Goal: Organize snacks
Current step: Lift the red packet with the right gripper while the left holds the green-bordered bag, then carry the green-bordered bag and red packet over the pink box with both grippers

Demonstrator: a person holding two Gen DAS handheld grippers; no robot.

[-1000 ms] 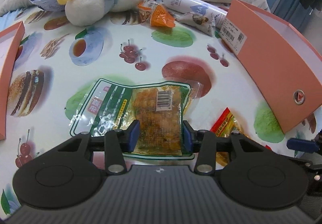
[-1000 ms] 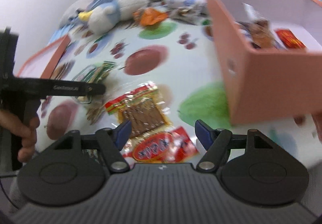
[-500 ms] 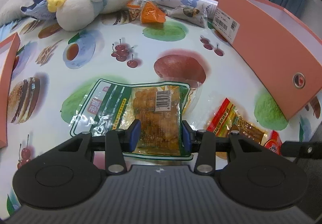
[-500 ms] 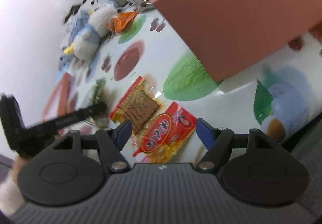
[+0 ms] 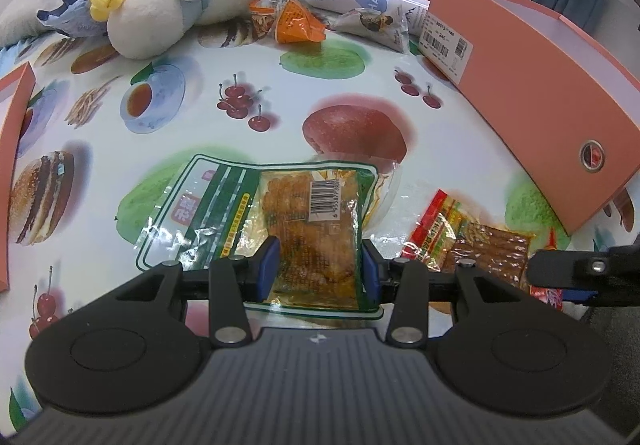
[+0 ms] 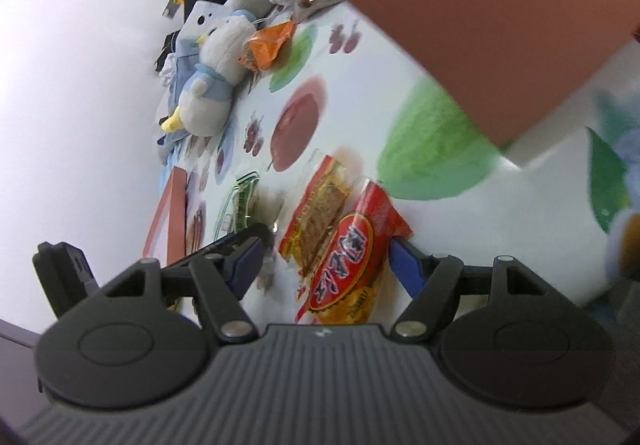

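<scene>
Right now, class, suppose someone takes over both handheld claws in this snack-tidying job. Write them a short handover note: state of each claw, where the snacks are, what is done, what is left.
Left claw: closed on the green fried-snack packet, which lies on the tablecloth.
Right claw: open, jaws just closing in around the red packet; not gripped yet.
The brown snack strip lies beside the red packet.
An orange packet sits by the plush duck.
The pink box stands to the right; its contents are not visible.
Done: nothing confirmed.
Left: box all loose snacks.
</scene>
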